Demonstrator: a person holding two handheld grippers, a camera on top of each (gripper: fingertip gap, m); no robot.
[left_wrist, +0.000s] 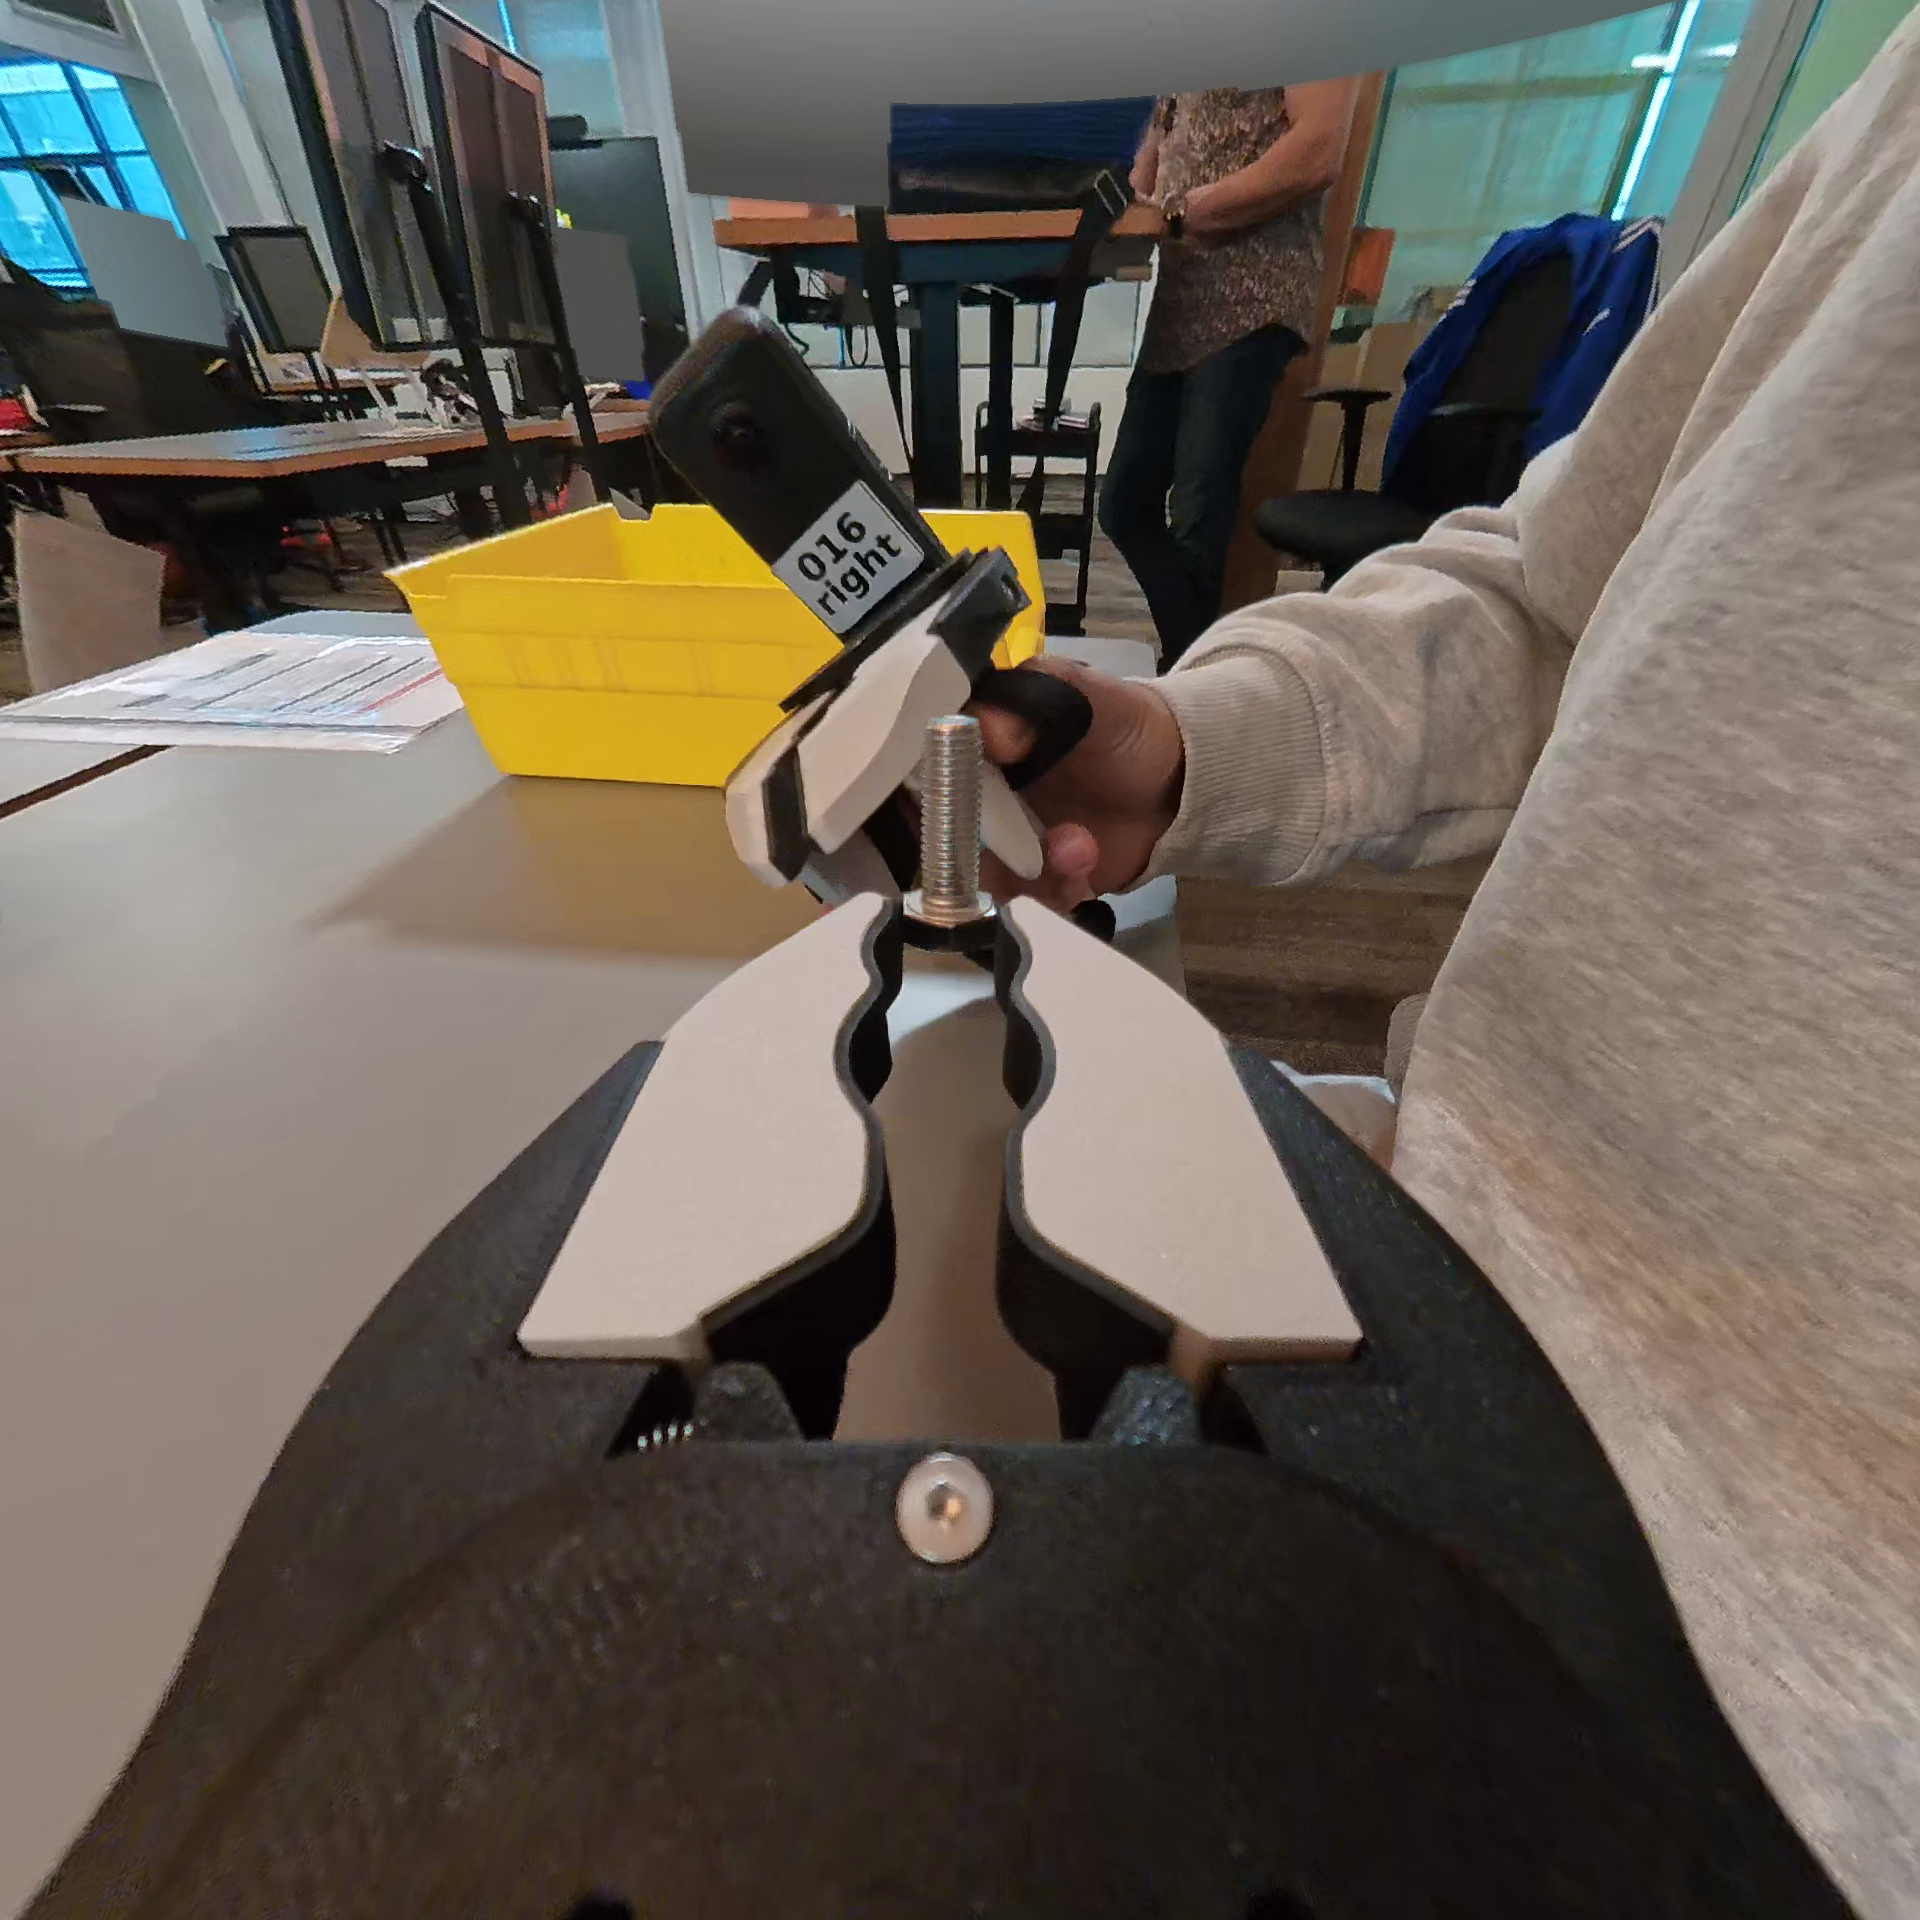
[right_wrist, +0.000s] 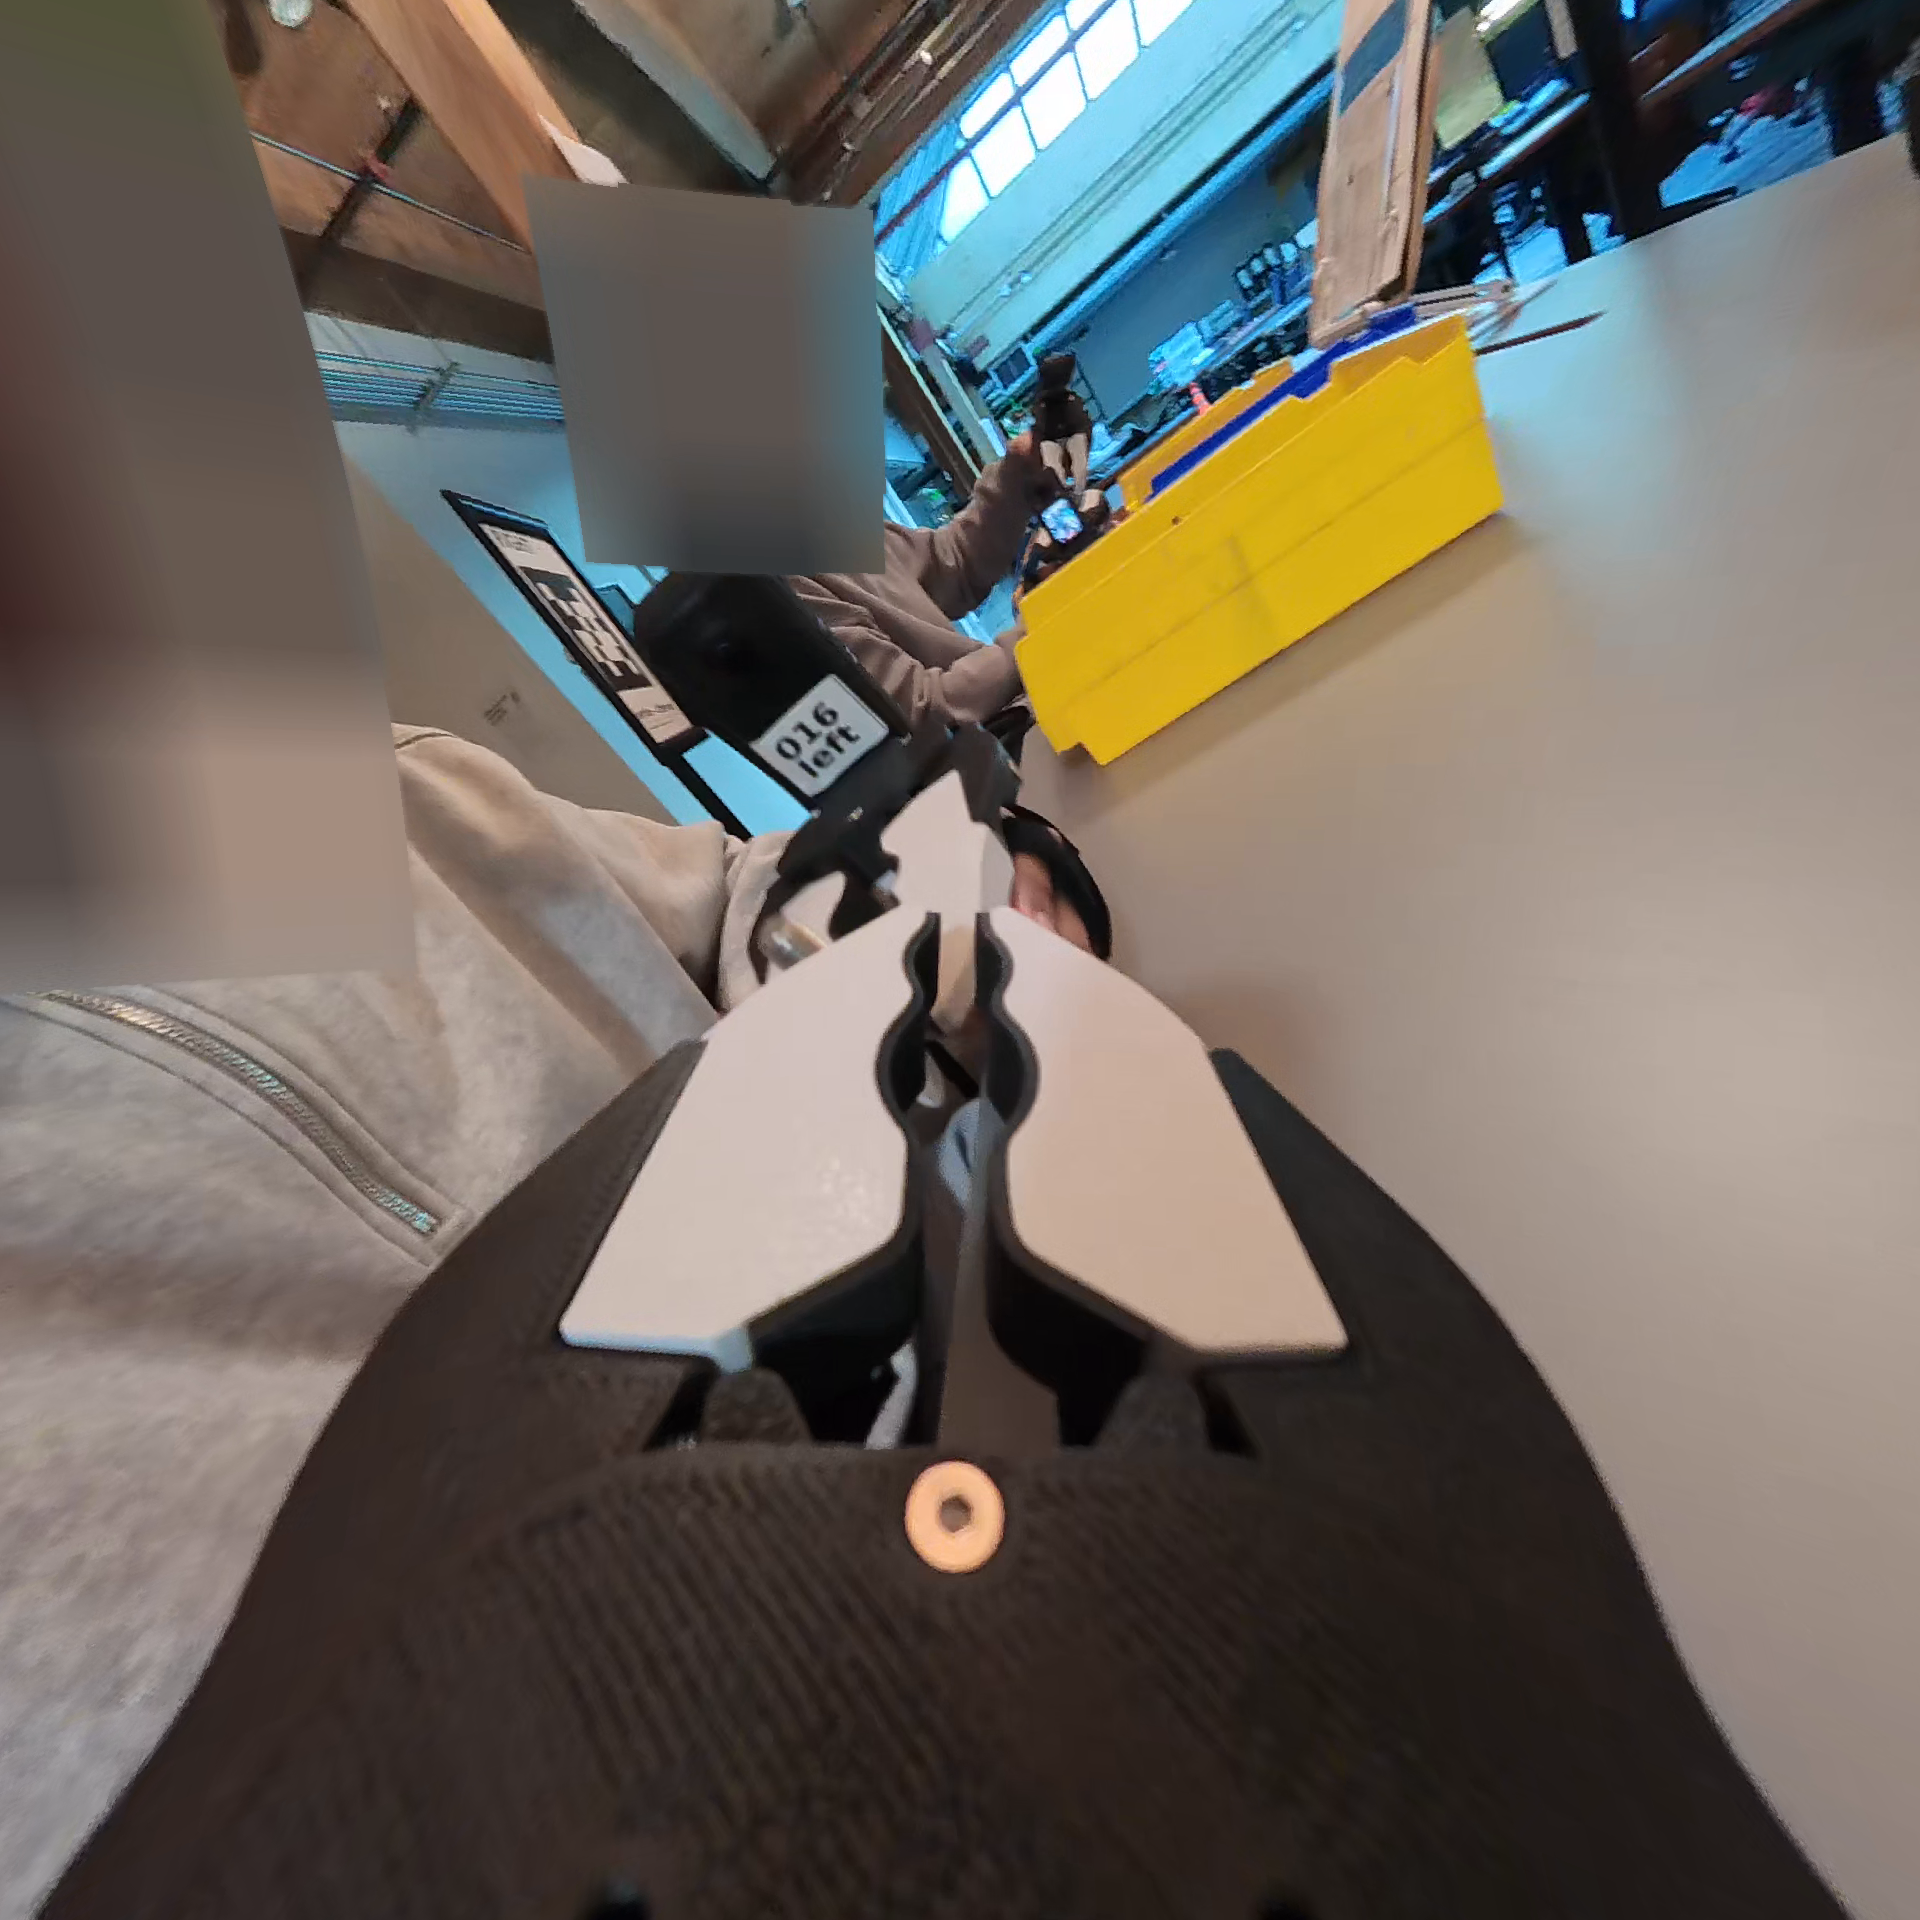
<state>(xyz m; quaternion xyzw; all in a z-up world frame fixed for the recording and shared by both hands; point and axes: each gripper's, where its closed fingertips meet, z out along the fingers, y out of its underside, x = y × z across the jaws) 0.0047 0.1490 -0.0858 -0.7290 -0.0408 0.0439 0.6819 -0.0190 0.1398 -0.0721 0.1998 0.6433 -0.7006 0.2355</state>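
While the left gripper (left_wrist: 948, 914) is clamped at its fingertips on the base of a threaded silver bolt (left_wrist: 950, 810), the bolt stands upright, its shank rising clear above the tips. Beyond it the right gripper (left_wrist: 904, 821) tilts downward, its white fingers (left_wrist: 852, 769) flanking the shank; contact cannot be confirmed. In the right wrist view its jaws stand nearly closed, a narrow gap between the tips, nothing visibly held. A yellow bin (left_wrist: 623, 644) sits near the far edge of the grey table (left_wrist: 312, 935), papers (left_wrist: 249, 675) beside it.
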